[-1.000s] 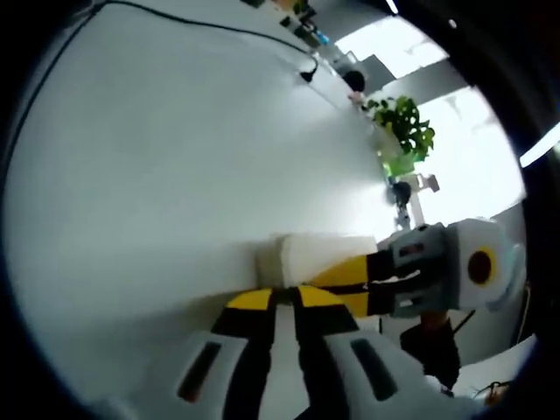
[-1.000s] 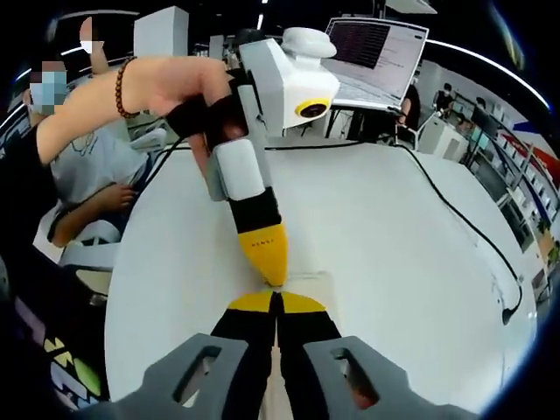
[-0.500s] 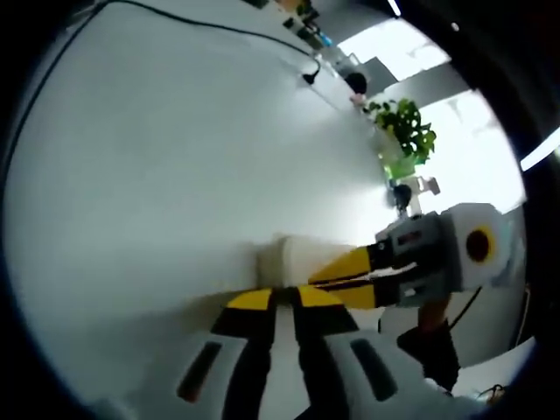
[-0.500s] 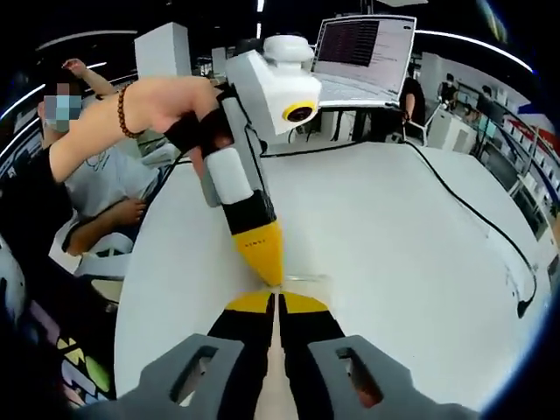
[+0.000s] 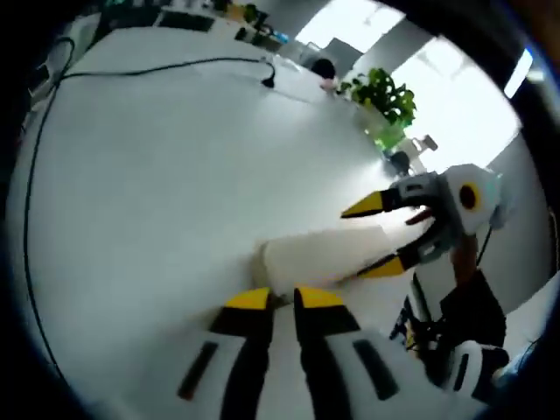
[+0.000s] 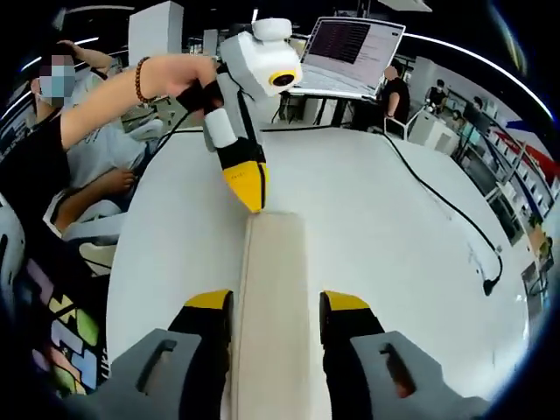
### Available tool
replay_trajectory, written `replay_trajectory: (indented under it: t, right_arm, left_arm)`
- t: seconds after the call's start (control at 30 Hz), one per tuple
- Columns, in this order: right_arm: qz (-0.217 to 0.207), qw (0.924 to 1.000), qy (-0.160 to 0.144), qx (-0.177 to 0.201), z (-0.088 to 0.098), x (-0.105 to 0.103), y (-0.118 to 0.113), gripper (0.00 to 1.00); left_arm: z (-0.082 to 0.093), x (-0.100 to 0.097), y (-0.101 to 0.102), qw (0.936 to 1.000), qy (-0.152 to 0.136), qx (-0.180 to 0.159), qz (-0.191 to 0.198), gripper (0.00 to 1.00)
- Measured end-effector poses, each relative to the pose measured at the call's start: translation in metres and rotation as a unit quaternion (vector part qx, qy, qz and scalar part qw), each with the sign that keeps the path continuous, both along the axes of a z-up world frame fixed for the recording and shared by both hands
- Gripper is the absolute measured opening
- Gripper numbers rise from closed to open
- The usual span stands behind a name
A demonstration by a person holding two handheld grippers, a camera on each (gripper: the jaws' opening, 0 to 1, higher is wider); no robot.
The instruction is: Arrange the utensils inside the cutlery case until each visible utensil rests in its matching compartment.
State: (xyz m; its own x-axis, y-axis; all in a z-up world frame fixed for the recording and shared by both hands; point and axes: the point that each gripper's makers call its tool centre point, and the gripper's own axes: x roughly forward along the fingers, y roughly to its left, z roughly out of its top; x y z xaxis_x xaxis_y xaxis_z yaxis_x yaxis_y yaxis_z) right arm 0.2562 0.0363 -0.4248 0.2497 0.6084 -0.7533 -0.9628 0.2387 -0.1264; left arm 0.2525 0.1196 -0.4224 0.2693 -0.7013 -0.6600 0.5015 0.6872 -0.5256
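Note:
A cream fabric cutlery case (image 6: 273,262) lies closed on the white table (image 6: 394,289), long axis pointing away from me. My right gripper (image 6: 278,302) is open, its yellow-tipped jaws standing either side of the case's near part. At the far end, my left gripper (image 6: 249,203) points down with its jaws together on the case's edge. In the left gripper view, that same gripper (image 5: 284,299) pinches the case (image 5: 324,254) at its near end, and the right gripper (image 5: 374,238) straddles the other end. No utensils are in sight.
A black cable (image 6: 437,197) runs across the table's right side to a plug; the cable (image 5: 157,68) also crosses the far tabletop. A potted plant (image 5: 381,92) and a laptop (image 6: 354,52) stand at the table's edges. A person (image 6: 87,166) sits at the left.
My right gripper has opened and now straddles the case instead of being shut at its end. Both cameras have shifted, so more of the case shows. The left gripper stays shut on the case's end.

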Motion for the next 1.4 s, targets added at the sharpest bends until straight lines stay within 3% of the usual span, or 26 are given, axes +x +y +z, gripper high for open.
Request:
replay_trajectory:
  t: [0.1, 0.17, 0.2, 0.27, 0.33, 0.4, 0.53, 0.57, 0.67, 0.7, 0.77, 0.9, 1.1, 1.23, 1.3, 1.4]
  right_arm:
    - [-0.016, 0.9999, -0.003, 0.003, 0.001, 0.003, -0.011, 0.41]
    - [-0.020, 0.9998, -0.003, 0.004, 0.001, 0.002, -0.016, 0.41]
    - [-0.020, 0.9998, -0.005, 0.003, 0.001, 0.001, -0.018, 0.41]
    - [-0.022, 0.9997, -0.006, 0.002, 0.001, -0.001, -0.022, 0.42]
    - [-0.023, 0.9997, -0.005, -0.004, 0.001, -0.004, -0.026, 0.42]
    - [-0.024, 0.9997, 0.000, -0.008, 0.001, -0.008, -0.032, 0.42]
    - [-0.024, 0.9996, -0.002, -0.017, 0.000, -0.013, -0.042, 0.46]
    - [-0.026, 0.9994, -0.010, -0.021, -0.001, -0.012, -0.045, 0.51]
    - [-0.024, 0.9993, -0.024, -0.015, 0.001, -0.011, -0.051, 0.54]
    - [-0.027, 0.9993, -0.021, -0.014, 0.001, -0.012, -0.053, 0.54]
    - [-0.028, 0.9995, -0.009, -0.011, 0.000, -0.017, -0.056, 0.57]
    - [-0.027, 0.9993, 0.002, -0.025, -0.006, -0.023, -0.065, 0.65]
    - [-0.029, 0.9989, 0.012, -0.035, -0.017, -0.026, -0.076, 0.65]
    - [-0.033, 0.9982, 0.018, -0.046, -0.026, -0.026, -0.084, 0.64]
    - [-0.027, 0.9981, 0.008, -0.055, -0.026, -0.024, -0.087, 0.58]
    - [-0.024, 0.9979, 0.014, -0.059, -0.028, -0.022, -0.091, 0.55]
  left_arm:
    - [0.019, 0.004, -0.004, 0.9974, -0.052, 0.014, -0.047, 0.14]
    - [0.022, 0.006, -0.005, 0.9880, -0.104, 0.059, -0.099, 0.19]
    - [0.022, 0.007, -0.006, 0.9792, -0.133, 0.089, -0.125, 0.22]
    - [0.018, 0.010, -0.006, 0.9543, -0.189, 0.149, -0.178, 0.26]
    - [0.012, 0.012, -0.006, 0.9303, -0.219, 0.189, -0.225, 0.31]
    - [0.010, 0.014, -0.009, 0.9238, -0.222, 0.195, -0.244, 0.33]
    - [0.012, 0.011, -0.023, 0.8960, -0.255, 0.189, -0.310, 0.40]
    - [0.012, 0.009, -0.026, 0.8922, -0.256, 0.187, -0.322, 0.42]
    - [0.001, 0.003, -0.030, 0.8597, -0.271, 0.207, -0.381, 0.57]
    - [-0.003, 0.001, -0.031, 0.8528, -0.270, 0.207, -0.396, 0.61]
    - [-0.012, -0.003, -0.032, 0.8500, -0.257, 0.209, -0.409, 0.62]
    - [-0.025, -0.003, -0.030, 0.8378, -0.242, 0.229, -0.433, 0.61]
    - [-0.029, 0.007, -0.031, 0.8417, -0.231, 0.237, -0.427, 0.57]
    - [-0.033, 0.008, -0.029, 0.8355, -0.227, 0.249, -0.434, 0.57]
    - [-0.033, 0.009, -0.030, 0.8439, -0.218, 0.240, -0.428, 0.57]
    - [-0.035, 0.012, -0.030, 0.8446, -0.217, 0.243, -0.425, 0.50]
